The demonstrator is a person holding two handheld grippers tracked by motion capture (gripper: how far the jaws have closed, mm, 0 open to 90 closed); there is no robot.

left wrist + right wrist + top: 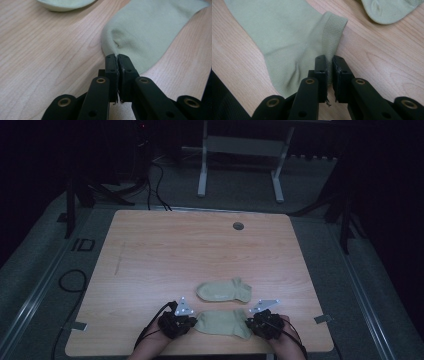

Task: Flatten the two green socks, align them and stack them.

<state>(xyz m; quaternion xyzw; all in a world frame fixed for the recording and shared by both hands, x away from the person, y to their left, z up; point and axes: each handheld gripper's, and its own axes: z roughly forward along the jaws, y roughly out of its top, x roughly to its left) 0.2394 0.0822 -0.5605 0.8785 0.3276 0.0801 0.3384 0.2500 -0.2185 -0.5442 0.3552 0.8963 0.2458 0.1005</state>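
Spreading across the middle of the high view, the wooden table (165, 255) takes up most of the frame, with a small round grommet hole (238, 225) near its upper edge and dark cables (155, 182) trailing over the grey floor (30, 270) beyond it at upper left. A white desk frame (240, 150) stands at the top centre.

Two pale green socks lie in the lower centre of the table. The far sock (223, 290) rests flat and free, just above the near sock (221, 322), the two close together but apart. In the left gripper view the far sock (65, 3) shows at the top edge, and in the right gripper view it (392, 8) sits in the upper right corner.

The near sock stretches between the two grippers at the bottom of the high view. The left gripper (176, 322) is at its left end and the right gripper (263, 322) at its right end, each held by a hand coming in from the bottom edge.

In the left gripper view, the left gripper (117, 58) has its jaws pressed together on the rounded edge of the near sock (147, 32), puckering the cloth just ahead of the tips.

In the right gripper view, the right gripper (330, 61) has its jaws closed to a narrow slit, pinching the ribbed cuff edge of the near sock (284, 32), which fans out toward the upper left.
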